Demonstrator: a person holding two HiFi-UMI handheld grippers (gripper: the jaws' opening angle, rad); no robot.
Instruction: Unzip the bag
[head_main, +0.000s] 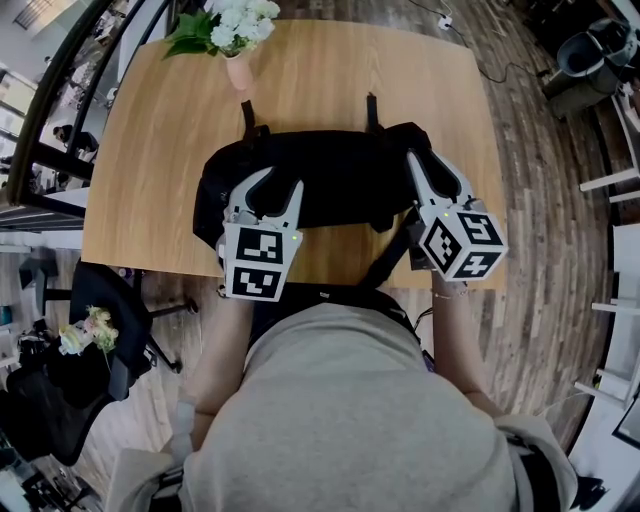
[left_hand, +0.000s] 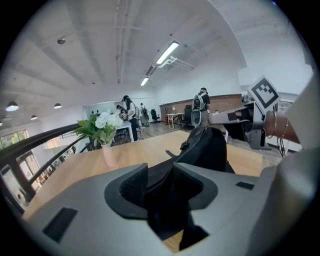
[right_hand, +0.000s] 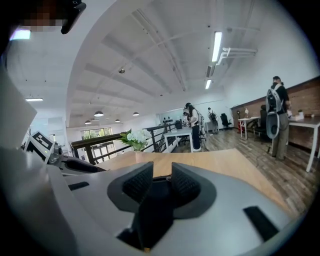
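Holding both tools at the near side of the wooden table (head_main: 320, 70), you have the black bag (head_main: 340, 170) lying across the middle of the frame, with a vase of flowers (head_main: 238, 68) at top left. Your left gripper (head_main: 280, 182) stands fairly wide, with the bag's zipper line between its jaws. Your right gripper (head_main: 427, 165) is narrowly apart over the bag's right end.
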